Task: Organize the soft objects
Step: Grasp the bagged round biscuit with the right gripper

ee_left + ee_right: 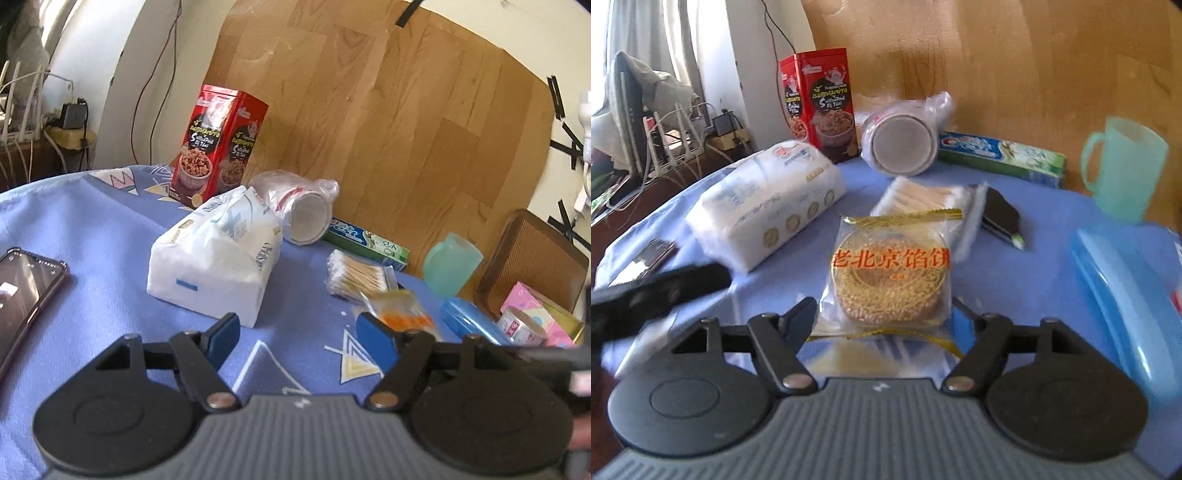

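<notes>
Left wrist view looks across a blue tablecloth (92, 229) with the left gripper (297, 338) standing wide, its blue pads spread and only cloth between them. Just ahead lies a white soft tissue pack (216, 258), and behind it a red snack tin (218, 147) stands upright. A bagged stack of paper cups (301, 206) lies on its side beside the tissue pack, touching a green toothpaste box (369, 240). A bag of cotton swabs (358, 275) sits in front of that box. A smartphone (26, 291) rests at the left edge, and a teal mug (450, 264), a blue case (472, 321) and a brown tray (532, 254) holding pink items are on the right. Right wrist view shows the right gripper (884, 314) with its jaws apart on either side of a wrapped pastry (890, 277) in a clear packet with orange characters; the near end of the packet lies between the fingers, but whether the pads press on it cannot be told. A black stapler (1001, 216) lies beyond, near the cotton swabs. At the left edge, a blurred black part of the other gripper crosses the frame.
</notes>
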Tool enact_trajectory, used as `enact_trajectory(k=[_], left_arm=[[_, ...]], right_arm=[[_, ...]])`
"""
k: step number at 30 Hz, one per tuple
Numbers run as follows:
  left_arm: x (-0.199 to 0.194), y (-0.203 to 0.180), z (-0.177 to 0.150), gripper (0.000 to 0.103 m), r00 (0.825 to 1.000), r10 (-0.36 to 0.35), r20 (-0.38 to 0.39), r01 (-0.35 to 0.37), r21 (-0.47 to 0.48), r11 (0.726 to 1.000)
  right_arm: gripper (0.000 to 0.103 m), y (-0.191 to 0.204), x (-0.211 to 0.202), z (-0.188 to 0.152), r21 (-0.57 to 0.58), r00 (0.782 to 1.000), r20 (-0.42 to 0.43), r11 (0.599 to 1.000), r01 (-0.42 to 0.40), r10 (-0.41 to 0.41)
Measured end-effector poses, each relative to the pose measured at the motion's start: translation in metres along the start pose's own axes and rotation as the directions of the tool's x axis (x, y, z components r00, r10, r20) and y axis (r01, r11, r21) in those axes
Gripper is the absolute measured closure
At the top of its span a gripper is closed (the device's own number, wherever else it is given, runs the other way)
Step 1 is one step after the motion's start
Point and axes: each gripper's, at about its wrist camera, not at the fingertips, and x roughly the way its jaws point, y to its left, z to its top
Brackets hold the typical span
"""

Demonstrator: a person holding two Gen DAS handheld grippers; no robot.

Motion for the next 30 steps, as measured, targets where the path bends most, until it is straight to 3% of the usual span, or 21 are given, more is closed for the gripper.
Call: enact_trajectory(k=[4,7,9,11,16,19,23,27,30], left_arm=[[0.005,-0.008,0.000,0.030,1.000,0.009,-0.030,-0.008,0.047,0.999],[0.006,-0.014,-0.002,0.028,0.999,0.021,-0.036,-0.018,0.086,0.996],[0.008,-0.017,-0.002,0.027,0.999,0.027,-0.041,-0.023,0.111,0.994],[0.010,-0.018,-0.002,0.027,0.998,0.031,-0.057,-0.024,0.123,0.992],[0.009,-0.015,0.000,0.029,0.991,0.046,-0.125,-0.035,0.088,0.995],[-0.012,-0.025,-0.004,0.029,0.989,-0.033,-0.143,0.037,0.031,0.999],[-0.027,-0.054,-0.008,0.029,0.961,-0.176,-0.212,0.183,0.018,0.983],[-0.018,-0.086,-0.014,0.033,0.918,-0.250,-0.307,0.274,0.037,0.961],[0.001,-0.105,-0.022,0.038,0.900,-0.240,-0.364,0.281,0.064,0.957]], right_arm=[[0.026,-0.003,-0.049,-0.029,0.001,1.000,0.002,1.000,-0.007,0.007],[0.023,-0.004,-0.074,-0.047,0.071,1.000,0.003,0.997,0.028,-0.029],[0.012,-0.007,-0.086,-0.060,0.134,1.000,-0.008,0.991,-0.002,0.003],[0.009,-0.008,-0.095,-0.068,0.152,1.000,0.006,0.988,-0.030,0.029],[0.008,-0.012,-0.113,-0.079,0.125,0.999,0.041,0.992,0.003,-0.008],[0.007,-0.018,-0.127,-0.083,0.120,0.997,0.074,0.993,-0.018,0.009],[0.008,-0.020,-0.131,-0.082,0.059,0.995,0.095,0.998,-0.023,0.017],[0.008,-0.013,-0.124,-0.072,-0.054,0.995,0.099,0.998,-0.023,0.029],[0.009,-0.010,-0.102,-0.069,-0.098,0.999,0.048,0.995,-0.017,0.022]])
